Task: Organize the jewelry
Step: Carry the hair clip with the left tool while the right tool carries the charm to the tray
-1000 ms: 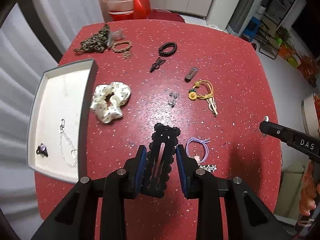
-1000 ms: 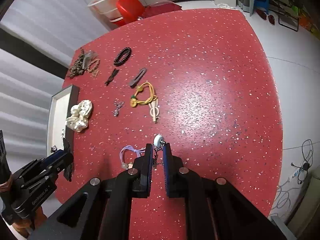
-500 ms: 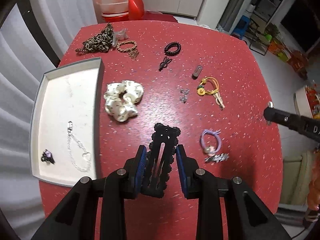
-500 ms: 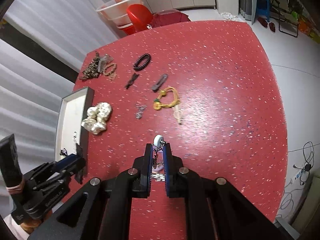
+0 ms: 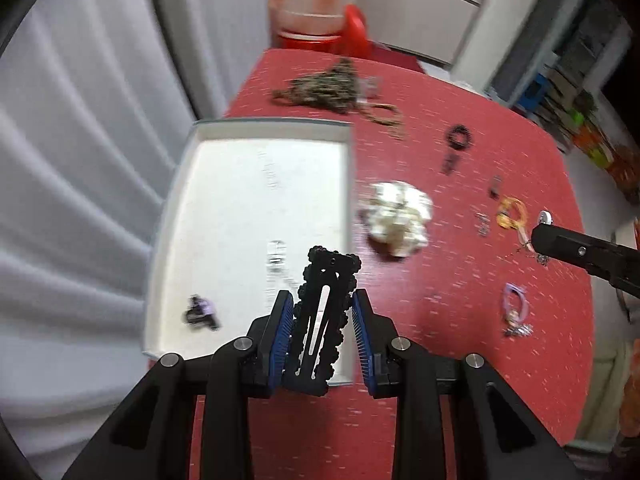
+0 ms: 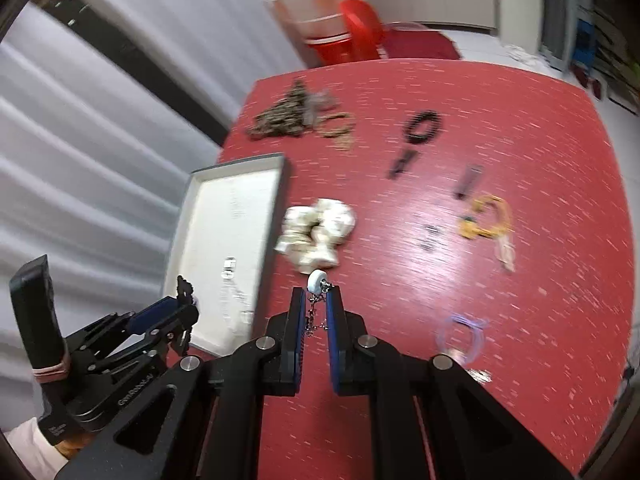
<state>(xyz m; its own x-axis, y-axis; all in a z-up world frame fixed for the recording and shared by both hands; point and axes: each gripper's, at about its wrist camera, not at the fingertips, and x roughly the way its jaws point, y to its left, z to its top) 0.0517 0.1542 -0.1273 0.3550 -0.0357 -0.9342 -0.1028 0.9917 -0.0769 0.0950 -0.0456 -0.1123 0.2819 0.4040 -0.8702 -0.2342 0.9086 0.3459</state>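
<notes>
My left gripper (image 5: pixel 320 300) is shut on a black beaded hair clip (image 5: pixel 320 312) and holds it above the near right corner of the white tray (image 5: pixel 256 132). The tray holds a silver chain (image 5: pixel 276 256) and a small purple-black piece (image 5: pixel 200 310). My right gripper (image 6: pixel 316 296) is shut on a silver chain with a white bead (image 6: pixel 316 281), held above the red table just right of the tray (image 6: pixel 236 164). The left gripper also shows in the right wrist view (image 6: pixel 176 312).
On the red table (image 5: pixel 460 360) lie a cream scrunchie (image 5: pixel 398 218), a leopard scrunchie (image 5: pixel 324 88), a black coil tie (image 5: pixel 460 136), a yellow flower tie (image 5: pixel 510 216), a purple tie (image 5: pixel 516 304) and small clips. A basin and red stool (image 5: pixel 320 16) stand beyond the far edge.
Both grippers have swung left toward the tray with their items still held. The left gripper now hangs over the tray's corner; the views are motion-blurred.
</notes>
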